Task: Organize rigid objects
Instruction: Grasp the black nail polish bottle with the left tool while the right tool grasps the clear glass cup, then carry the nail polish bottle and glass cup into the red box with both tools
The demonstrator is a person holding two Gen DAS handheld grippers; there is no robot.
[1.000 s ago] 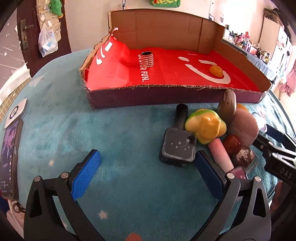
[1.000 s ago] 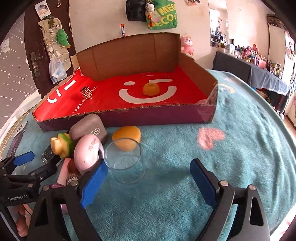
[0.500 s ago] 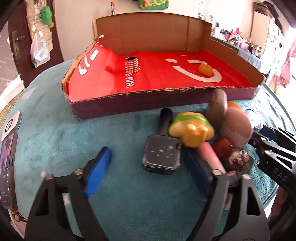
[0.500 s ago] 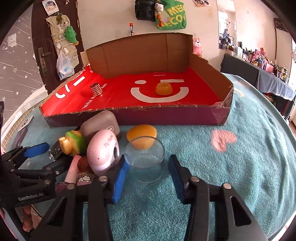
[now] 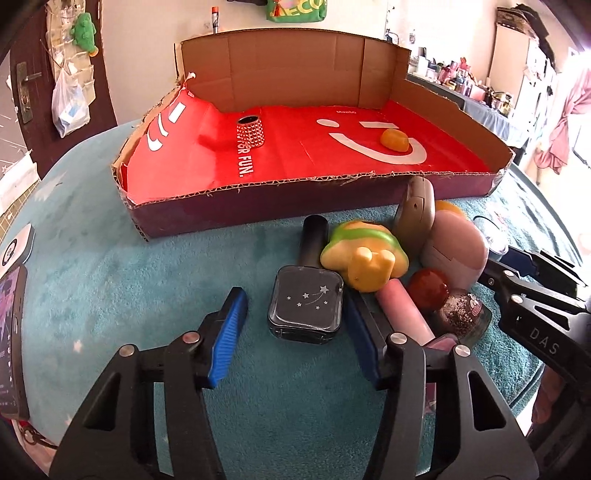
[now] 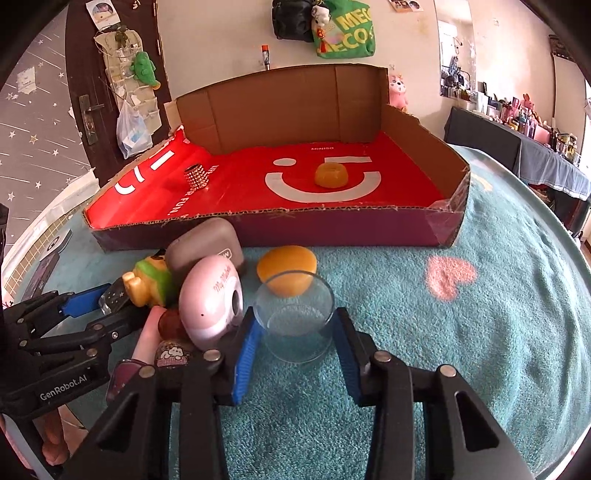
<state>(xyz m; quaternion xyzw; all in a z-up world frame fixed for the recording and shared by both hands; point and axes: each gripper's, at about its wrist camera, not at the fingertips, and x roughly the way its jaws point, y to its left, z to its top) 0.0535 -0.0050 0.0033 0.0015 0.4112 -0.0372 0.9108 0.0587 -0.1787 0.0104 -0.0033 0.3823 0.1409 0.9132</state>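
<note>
Left wrist view: the left gripper (image 5: 291, 326) is closing around a dark square bottle (image 5: 306, 309) at centre; a gap shows at its 9 o'clock pad. The box (image 5: 258, 201) lies at 12 o'clock.

Right wrist view: the right gripper (image 6: 295, 349) pinches the glass cup (image 6: 295, 319), orange piece (image 6: 287, 270) at 12 o'clock.

Both the left gripper (image 5: 293, 334) and right gripper (image 6: 295, 354) had black frames, silver screws and ribbed blue fingers (image 5: 227, 334); white "GenRobot.AI" lettering marked one.

Green bag (image 6: 345, 35) on rear wall; dark door (image 6: 88, 96) at left w/ hanging organiser (image 6: 127, 74); cluttered side surface (image 6: 524, 147) at right.
</note>
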